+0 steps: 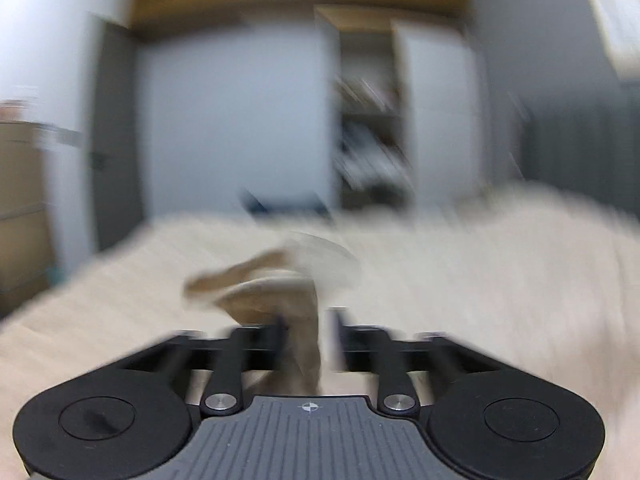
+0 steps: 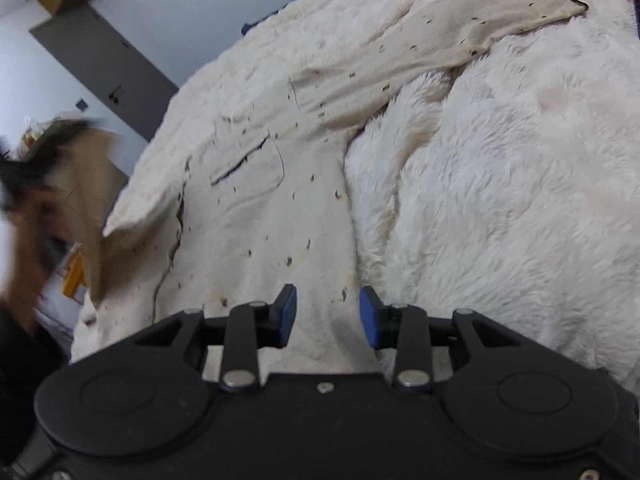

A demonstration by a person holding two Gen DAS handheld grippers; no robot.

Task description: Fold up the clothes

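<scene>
both jaws stand parted around shirt (image 2: pixel 280 184) cloth on the bed (image 2: pixel 500 184), neither visibly pinching: left gripper (image 1: pixel 308 340), right gripper (image 2: pixel 328 316); best close fully before lifting.

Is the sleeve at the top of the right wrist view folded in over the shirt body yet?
No. The sleeve lies stretched out away from the shirt across the fluffy white blanket, not folded in.

My right hand-held gripper (image 2: pixel 328 318) is matte black, with two round housings at the rear, silver pivot pins on its link arms and blue pads (image 2: pixel 289 312) on the fingertips. My left hand-held gripper (image 1: pixel 308 336) matches it, though blur hides its pads; behind them sits a grey ribbed plate, seemingly bearing a small crosshair mark.
</scene>
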